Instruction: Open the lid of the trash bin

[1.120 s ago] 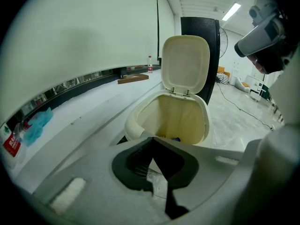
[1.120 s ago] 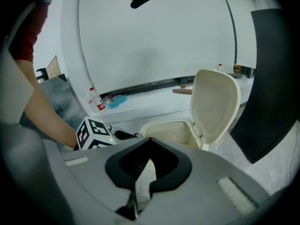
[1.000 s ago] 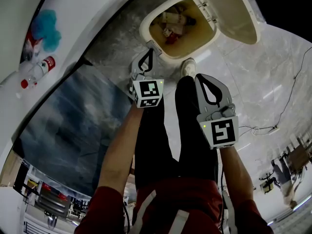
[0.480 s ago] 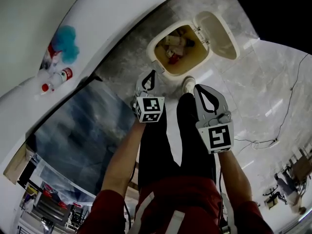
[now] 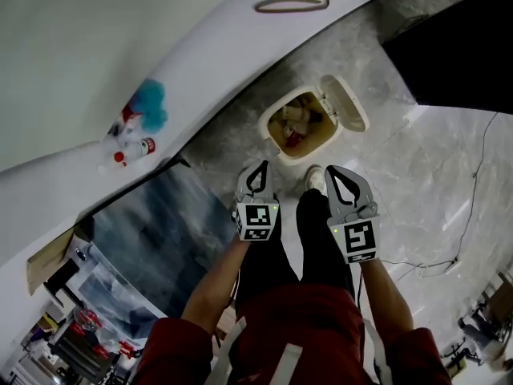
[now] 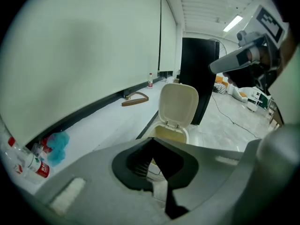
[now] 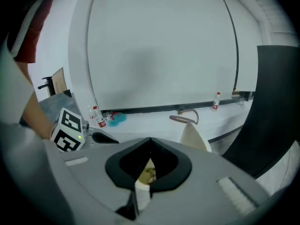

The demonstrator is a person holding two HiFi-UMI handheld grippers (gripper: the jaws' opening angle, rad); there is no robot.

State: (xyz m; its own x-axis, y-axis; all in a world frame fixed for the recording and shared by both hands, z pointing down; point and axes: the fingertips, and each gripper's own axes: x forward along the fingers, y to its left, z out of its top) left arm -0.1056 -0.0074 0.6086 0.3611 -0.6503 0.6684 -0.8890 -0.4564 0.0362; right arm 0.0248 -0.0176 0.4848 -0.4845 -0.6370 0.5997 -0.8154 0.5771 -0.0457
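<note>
The cream trash bin (image 5: 298,125) stands on the marble floor with its lid (image 5: 346,103) flipped up and back, and rubbish shows inside. My left gripper (image 5: 258,168) and right gripper (image 5: 339,172) hover side by side well short of the bin, both shut and holding nothing. In the left gripper view the upright lid (image 6: 178,104) and bin rim (image 6: 171,133) lie ahead of the closed jaws, with the right gripper (image 6: 234,60) at upper right. The right gripper view shows the lid (image 7: 195,137) edge-on and the left gripper's marker cube (image 7: 68,130).
A white ledge (image 5: 216,62) runs along the wall left of the bin, carrying bottles and a blue tuft (image 5: 146,111) and a brown loop (image 5: 292,5). A dark panel (image 5: 152,231) lies at left, a black cabinet (image 5: 457,46) at right. A cable (image 5: 474,167) trails on the floor.
The view has pulled back and up, so the bin looks smaller and farther away. Both grippers have drawn back from the bin, still shut. The lid stays open.
</note>
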